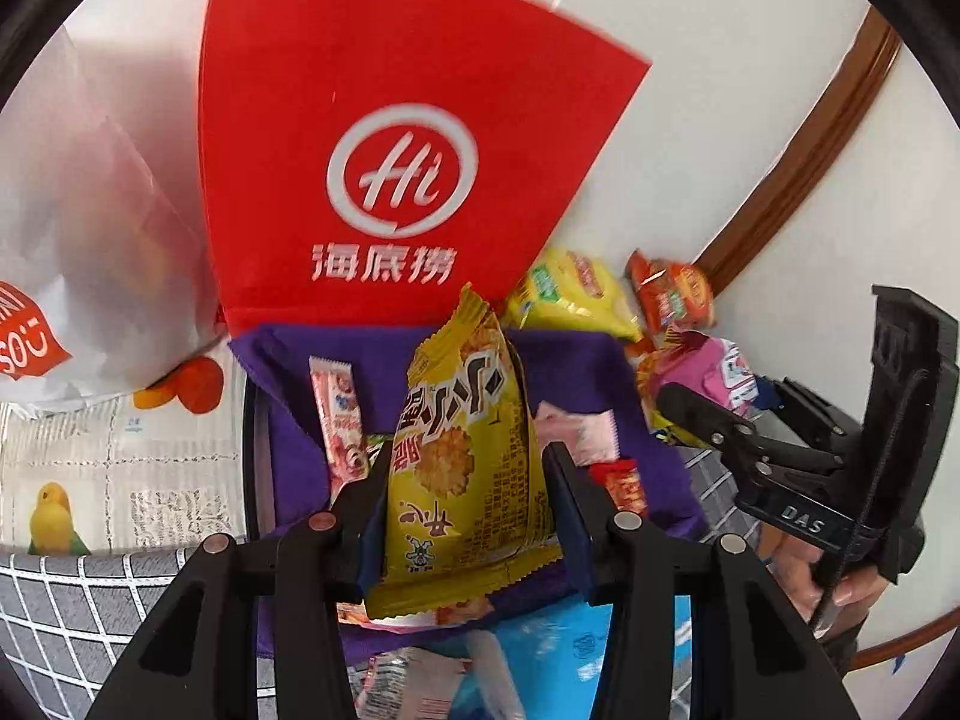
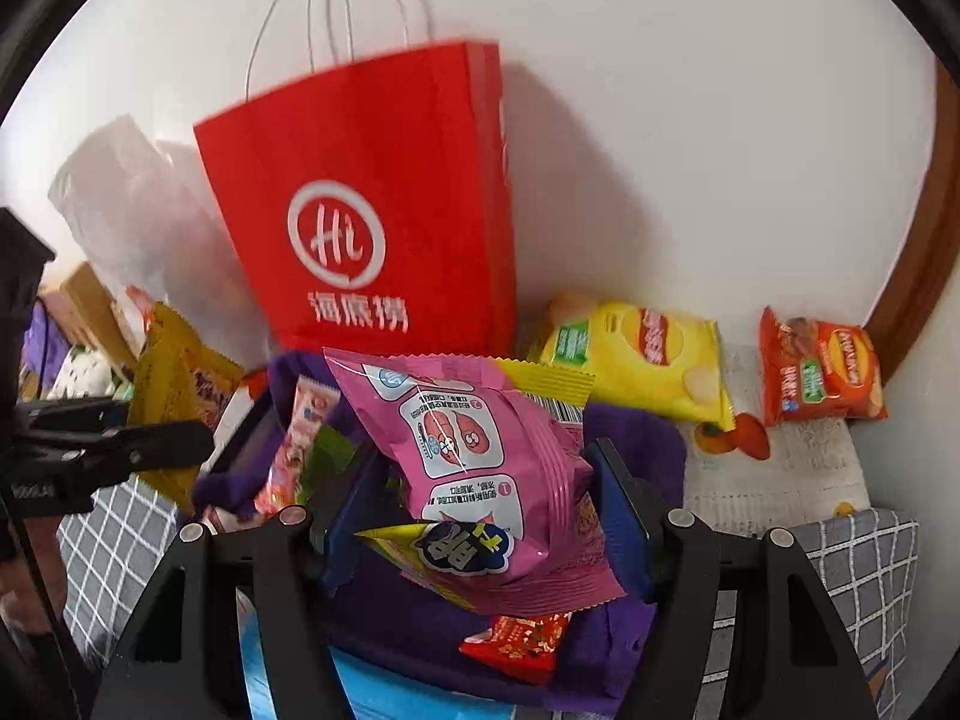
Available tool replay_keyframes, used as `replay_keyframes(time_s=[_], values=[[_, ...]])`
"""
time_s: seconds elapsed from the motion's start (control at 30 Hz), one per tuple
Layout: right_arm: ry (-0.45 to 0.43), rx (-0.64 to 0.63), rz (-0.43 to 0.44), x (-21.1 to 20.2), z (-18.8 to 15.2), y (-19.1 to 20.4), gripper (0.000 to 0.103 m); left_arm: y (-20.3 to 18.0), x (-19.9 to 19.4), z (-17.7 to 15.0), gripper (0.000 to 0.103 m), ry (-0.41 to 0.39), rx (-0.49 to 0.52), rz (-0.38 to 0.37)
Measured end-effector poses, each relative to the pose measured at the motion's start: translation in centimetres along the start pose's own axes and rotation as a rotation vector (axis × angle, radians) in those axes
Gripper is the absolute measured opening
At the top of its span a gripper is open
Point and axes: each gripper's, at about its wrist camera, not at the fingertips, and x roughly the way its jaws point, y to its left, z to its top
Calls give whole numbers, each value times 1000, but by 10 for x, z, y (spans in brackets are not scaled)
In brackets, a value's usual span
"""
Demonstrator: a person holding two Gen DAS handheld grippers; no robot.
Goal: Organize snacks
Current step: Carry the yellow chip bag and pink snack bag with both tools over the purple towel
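Observation:
My left gripper (image 1: 465,480) is shut on a yellow snack packet (image 1: 462,456) and holds it upright above a purple-lined bin (image 1: 288,420) that holds small snacks. My right gripper (image 2: 480,498) is shut on a pink snack packet (image 2: 480,456), with a yellow packet pressed behind it, over the same purple bin (image 2: 636,444). The right gripper also shows in the left wrist view (image 1: 708,426) at the right, and the left gripper shows in the right wrist view (image 2: 180,438) at the left with its yellow packet (image 2: 180,396).
A red paper bag (image 1: 384,180) stands against the wall behind the bin. A yellow chip bag (image 2: 636,354) and an orange chip bag (image 2: 822,372) lie to its right. A white plastic bag (image 1: 78,252) sits at the left. A grey checked cloth (image 2: 858,576) covers the surface.

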Motion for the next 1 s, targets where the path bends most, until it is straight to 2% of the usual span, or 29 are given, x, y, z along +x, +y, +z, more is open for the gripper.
replay_keyframes(time_s=[0.13, 0.3, 1.0], values=[[46, -53, -13, 17, -8, 2, 67, 6, 10, -2, 45, 26, -6, 17], [92, -37, 0, 29, -12, -4, 67, 7, 19, -4, 45, 52, -10, 21], [169, -9, 13, 52, -15, -10, 67, 1, 46, -9, 45, 149, -8, -17]])
